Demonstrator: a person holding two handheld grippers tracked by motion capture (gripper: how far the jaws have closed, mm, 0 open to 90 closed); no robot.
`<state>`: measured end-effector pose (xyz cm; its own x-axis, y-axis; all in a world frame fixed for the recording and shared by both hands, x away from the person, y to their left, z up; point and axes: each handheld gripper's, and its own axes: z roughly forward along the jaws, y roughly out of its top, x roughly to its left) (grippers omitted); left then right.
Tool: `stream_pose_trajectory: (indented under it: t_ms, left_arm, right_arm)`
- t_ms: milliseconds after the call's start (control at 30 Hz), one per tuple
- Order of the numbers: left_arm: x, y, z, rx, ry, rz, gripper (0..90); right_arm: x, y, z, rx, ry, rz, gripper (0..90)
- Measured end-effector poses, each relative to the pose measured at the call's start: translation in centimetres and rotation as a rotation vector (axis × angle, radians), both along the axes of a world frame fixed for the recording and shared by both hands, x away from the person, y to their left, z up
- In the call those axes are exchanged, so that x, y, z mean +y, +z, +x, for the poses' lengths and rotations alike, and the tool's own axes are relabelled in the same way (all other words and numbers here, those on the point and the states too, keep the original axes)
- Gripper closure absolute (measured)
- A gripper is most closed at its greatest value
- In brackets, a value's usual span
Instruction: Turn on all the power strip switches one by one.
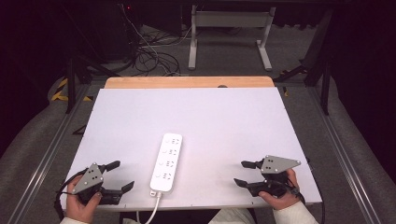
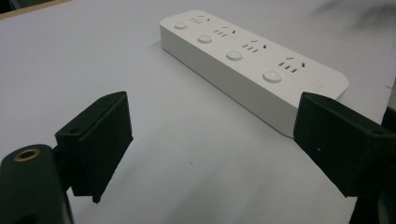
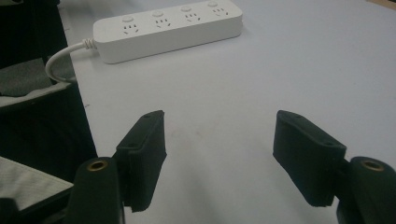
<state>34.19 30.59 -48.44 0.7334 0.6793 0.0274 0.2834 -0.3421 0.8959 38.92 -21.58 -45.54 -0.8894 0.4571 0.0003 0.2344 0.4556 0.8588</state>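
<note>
Power strip (image 1: 166, 162) lies flat at the near-centre of the white table (image 1: 233, 121), cord (image 1: 152, 212) trailing off the front edge. Left gripper (image 1: 119, 175) and right gripper (image 1: 243, 172) flank it, jaws wide, empty, apparently staged for approach.

1. No words or numbers can be read on anything here.
2. The white power strip (image 1: 166, 162) has four round buttons and four groups of small plug holes on top, but no letters by them.
3. Near one end of the power strip, in the left gripper view, there is a faint grey mark. It is too blurry to read.
4. The yellow and black striped tape (image 1: 59, 89) on the floor is a warning sign with no words.
</note>
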Motion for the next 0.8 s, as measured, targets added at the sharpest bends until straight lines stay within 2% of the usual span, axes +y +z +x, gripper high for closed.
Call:
stream_pose_trajectory:
  t_ms: [167,567,667,800]
  left_arm:
    - [-0.5,0.7,0.1,-0.024,0.006,-0.006,12.1]
    - [-0.7,1.0,-0.3,-0.024,0.014,-0.02,12.0]
    - [-0.7,1.1,-0.3,-0.002,0.016,-0.05,12.0]
    - [-0.7,1.2,-0.2,0.014,0.027,-0.062,11.6]
  right_arm:
    - [-0.1,0.0,0.0,0.0,-0.001,0.001,34.9]
    - [-0.1,-0.1,0.1,0.007,-0.003,0.003,34.8]
    - [-0.1,-0.2,0.2,0.008,0.0,0.001,34.8]
    - [-0.1,-0.2,0.2,0.009,-0.002,0.0,34.8]
